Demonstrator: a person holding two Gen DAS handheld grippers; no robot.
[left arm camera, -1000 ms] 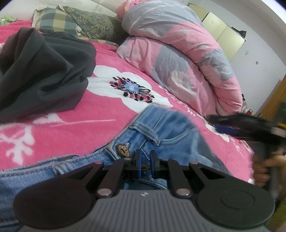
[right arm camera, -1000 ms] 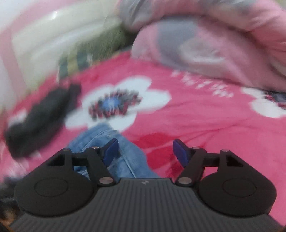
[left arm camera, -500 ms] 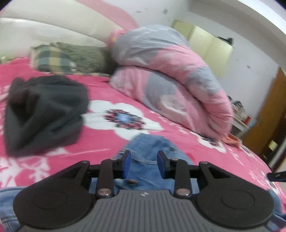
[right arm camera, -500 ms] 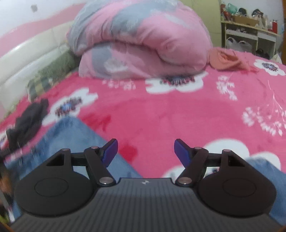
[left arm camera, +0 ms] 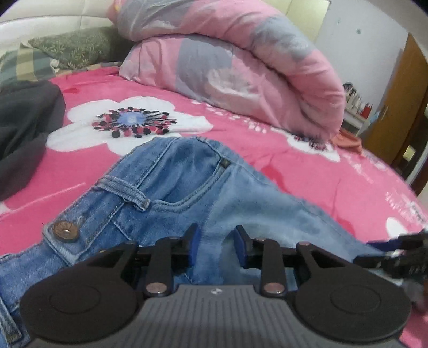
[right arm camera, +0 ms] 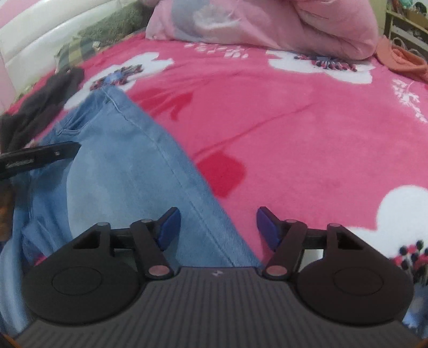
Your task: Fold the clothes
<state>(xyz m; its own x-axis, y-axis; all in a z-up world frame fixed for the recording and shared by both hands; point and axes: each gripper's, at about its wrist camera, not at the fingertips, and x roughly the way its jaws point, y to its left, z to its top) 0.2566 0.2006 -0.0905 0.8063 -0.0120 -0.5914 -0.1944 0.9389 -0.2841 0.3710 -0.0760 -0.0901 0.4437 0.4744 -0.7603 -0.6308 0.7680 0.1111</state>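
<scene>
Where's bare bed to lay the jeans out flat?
Widest bare patch: the pink bedspread right of the jeans, up to the rolled quilt and the orange cloth. A narrower strip lies between waistband and quilt. Crowded left: dark garment, pillows.

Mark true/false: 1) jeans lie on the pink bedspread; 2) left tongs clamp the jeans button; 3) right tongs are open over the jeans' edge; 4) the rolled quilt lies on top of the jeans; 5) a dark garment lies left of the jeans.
1) True: jeans lie on the bedspread.
2) False: left tongs are open, holding nothing; the button sits off to their left.
3) True: right tongs are open over that edge.
4) False: the quilt lies beyond, apart.
5) True: dark garment.
</scene>
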